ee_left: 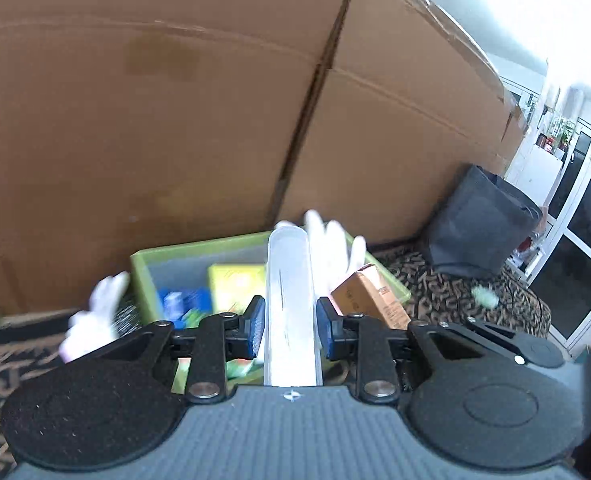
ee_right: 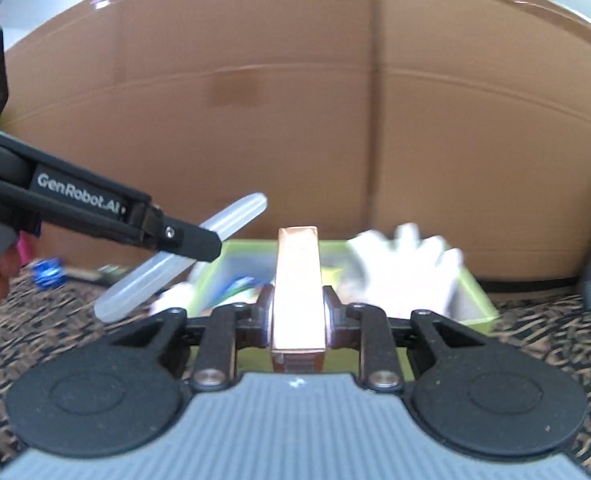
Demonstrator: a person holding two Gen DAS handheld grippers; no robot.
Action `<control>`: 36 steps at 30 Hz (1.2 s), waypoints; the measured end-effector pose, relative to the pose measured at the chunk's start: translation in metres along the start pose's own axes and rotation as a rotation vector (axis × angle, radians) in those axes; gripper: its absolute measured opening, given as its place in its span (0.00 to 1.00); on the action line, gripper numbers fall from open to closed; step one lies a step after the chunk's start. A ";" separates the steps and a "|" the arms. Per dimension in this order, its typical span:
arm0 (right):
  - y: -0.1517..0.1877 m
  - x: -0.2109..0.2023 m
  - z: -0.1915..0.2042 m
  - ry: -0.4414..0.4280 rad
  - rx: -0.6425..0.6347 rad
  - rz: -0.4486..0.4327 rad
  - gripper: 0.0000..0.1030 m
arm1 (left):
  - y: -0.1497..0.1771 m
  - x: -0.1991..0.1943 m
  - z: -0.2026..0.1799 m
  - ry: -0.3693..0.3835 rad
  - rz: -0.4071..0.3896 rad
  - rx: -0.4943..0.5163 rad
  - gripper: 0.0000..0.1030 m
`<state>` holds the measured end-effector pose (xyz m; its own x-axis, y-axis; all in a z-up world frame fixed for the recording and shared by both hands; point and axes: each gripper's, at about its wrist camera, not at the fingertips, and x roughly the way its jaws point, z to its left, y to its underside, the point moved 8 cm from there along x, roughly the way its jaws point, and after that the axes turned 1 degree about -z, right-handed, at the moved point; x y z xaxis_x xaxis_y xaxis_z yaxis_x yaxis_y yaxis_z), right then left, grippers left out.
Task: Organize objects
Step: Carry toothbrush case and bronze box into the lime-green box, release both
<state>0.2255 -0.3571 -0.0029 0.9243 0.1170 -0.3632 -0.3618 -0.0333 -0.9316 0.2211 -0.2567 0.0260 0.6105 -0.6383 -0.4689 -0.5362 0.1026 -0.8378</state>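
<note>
Our left gripper clamps a long translucent white plastic case and our right gripper clamps a slim copper-orange carton, both poised above the lime-green plastic bin, apparently to drop them in.

Both wrist cameras are looking forward and slightly down along their own fingers, sitting low and close over the patterned cloth. Each is facing the cardboard wall at the far edge, with the green tray just before it. The two views are sharing that tray and wall; the right wrist view is also catching the left gripper entering from its left.
</note>
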 end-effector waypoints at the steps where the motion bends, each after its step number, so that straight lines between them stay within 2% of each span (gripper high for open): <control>1: -0.004 0.004 -0.013 0.016 0.015 -0.008 0.23 | -0.005 0.011 -0.003 -0.005 0.000 -0.010 0.28; 7: -0.009 0.039 -0.066 0.073 0.088 -0.003 0.23 | -0.022 0.071 -0.002 -0.049 0.006 -0.052 0.28; 13: 0.006 0.077 -0.066 0.026 0.095 0.025 0.23 | -0.011 0.103 0.013 -0.066 0.027 -0.060 0.28; 14: 0.011 0.083 -0.061 0.018 0.084 0.035 0.23 | -0.012 0.106 0.015 -0.060 0.008 -0.065 0.31; 15: 0.016 0.090 -0.058 0.015 0.059 0.053 0.24 | -0.012 0.107 0.017 -0.051 -0.011 -0.070 0.52; 16: 0.022 0.096 -0.056 0.020 0.029 0.075 0.34 | -0.010 0.106 0.020 -0.055 -0.010 -0.080 0.67; 17: 0.027 0.099 -0.055 0.039 0.008 0.093 0.49 | -0.009 0.102 0.025 -0.076 -0.013 -0.093 0.81; 19: 0.035 0.094 -0.056 0.071 -0.017 0.076 0.57 | -0.008 0.093 0.028 -0.071 -0.051 -0.069 0.82; 25: 0.040 0.065 -0.061 0.084 0.024 0.023 0.80 | 0.000 0.078 0.032 -0.080 -0.047 -0.041 0.82; 31: 0.027 0.040 -0.058 0.101 0.028 -0.022 0.94 | 0.014 0.044 0.035 -0.084 -0.028 -0.071 0.84; 36: 0.015 0.008 -0.035 0.087 0.009 -0.065 1.00 | 0.040 -0.004 0.046 -0.090 -0.027 -0.078 0.85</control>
<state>0.2319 -0.3910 -0.0198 0.9527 0.0325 -0.3023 -0.3018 -0.0196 -0.9532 0.2241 -0.2153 -0.0183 0.6732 -0.5686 -0.4727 -0.5608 0.0242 -0.8276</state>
